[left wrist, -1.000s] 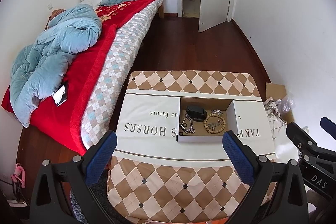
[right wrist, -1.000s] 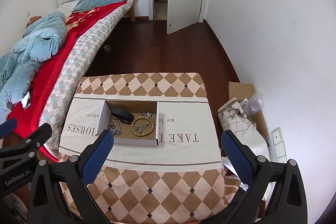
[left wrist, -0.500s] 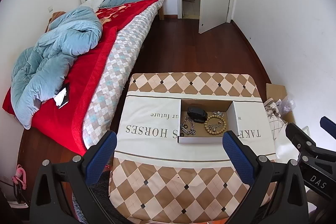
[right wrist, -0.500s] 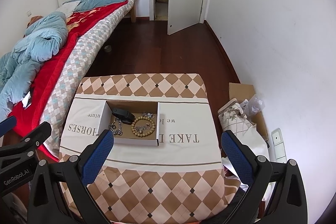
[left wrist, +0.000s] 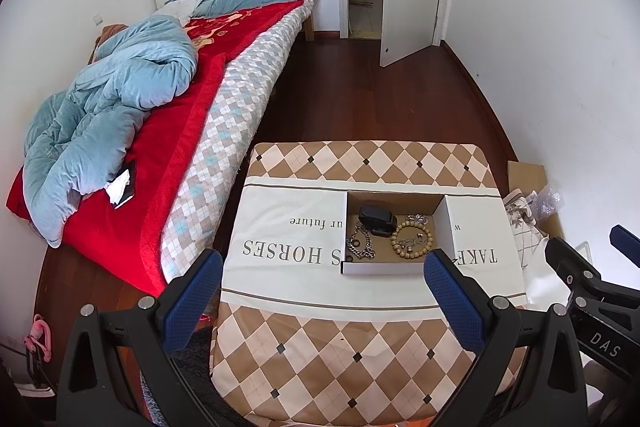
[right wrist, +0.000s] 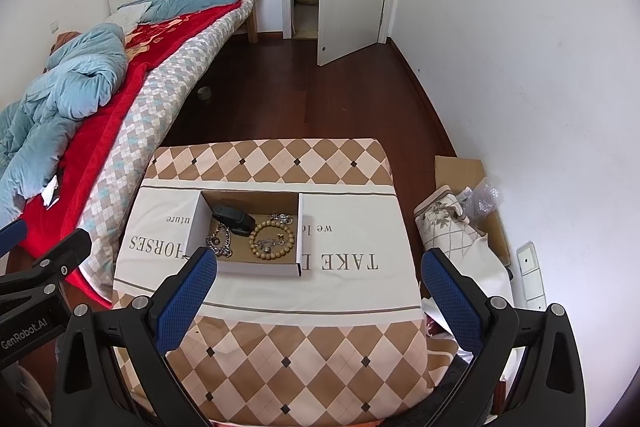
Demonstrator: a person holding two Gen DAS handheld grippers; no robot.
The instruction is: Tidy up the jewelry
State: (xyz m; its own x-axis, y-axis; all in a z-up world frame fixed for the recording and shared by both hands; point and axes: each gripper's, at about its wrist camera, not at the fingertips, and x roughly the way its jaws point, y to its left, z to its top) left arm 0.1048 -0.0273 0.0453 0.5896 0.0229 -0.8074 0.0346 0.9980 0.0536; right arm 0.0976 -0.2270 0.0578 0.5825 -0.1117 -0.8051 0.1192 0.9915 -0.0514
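Both grippers, left [left wrist: 322,277] and right [right wrist: 318,277], are hanging above the counter [right wrist: 360,279] with jaws wide and empty, having barely drifted. The jewelry is lying inside the box [right wrist: 248,269]: chain [right wrist: 219,245], beads [right wrist: 272,241], black case [right wrist: 233,219].

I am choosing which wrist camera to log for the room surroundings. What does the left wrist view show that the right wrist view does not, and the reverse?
Only the left wrist view shows the pink slippers on the floor by the bed.

Only the right wrist view shows the white wall socket low on the right wall and a roll of tape on the floor.

Both show the open box on the patterned cloth, holding the beaded bracelet, silver chain and black case. Both pairs of jaws stand open.
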